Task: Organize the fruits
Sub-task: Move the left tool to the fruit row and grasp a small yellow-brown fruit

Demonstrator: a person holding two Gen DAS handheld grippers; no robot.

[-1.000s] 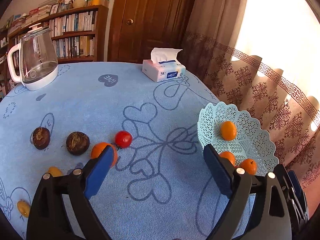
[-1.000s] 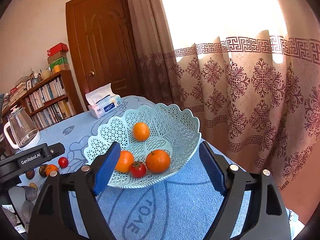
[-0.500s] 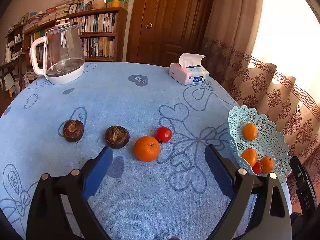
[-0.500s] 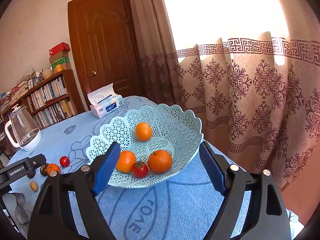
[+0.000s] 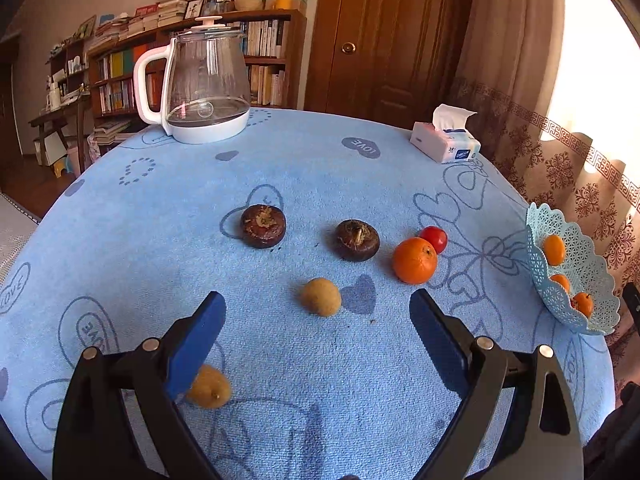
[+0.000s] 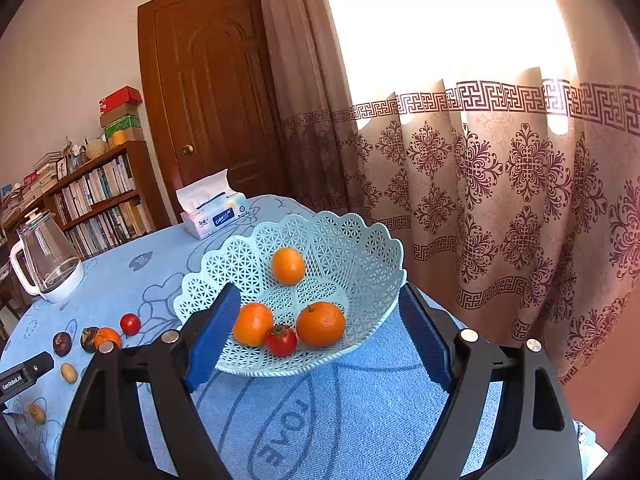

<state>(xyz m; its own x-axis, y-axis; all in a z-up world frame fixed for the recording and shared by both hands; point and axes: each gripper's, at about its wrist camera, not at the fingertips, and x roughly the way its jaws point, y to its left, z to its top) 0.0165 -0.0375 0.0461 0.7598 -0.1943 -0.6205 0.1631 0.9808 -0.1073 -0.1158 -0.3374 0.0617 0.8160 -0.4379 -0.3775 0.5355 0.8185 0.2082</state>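
— Where's the fruit?
— Four pieces in the basket point(image 6: 360, 240) at the worktop's point(image 5: 320, 360) right edge; an orange point(image 5: 414, 260) mid-worktop.
— The grippers?
— Left hand-held gripper point(image 5: 318, 316) and right hand-held gripper point(image 6: 320, 320) both gape wide, empty.

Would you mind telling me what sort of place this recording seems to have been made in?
Most likely a living or dining room in a home. A bookshelf crammed with books lines the wall beside a wooden door, patterned curtains cover a sunlit window, and the table wears a blue heart-print cloth.
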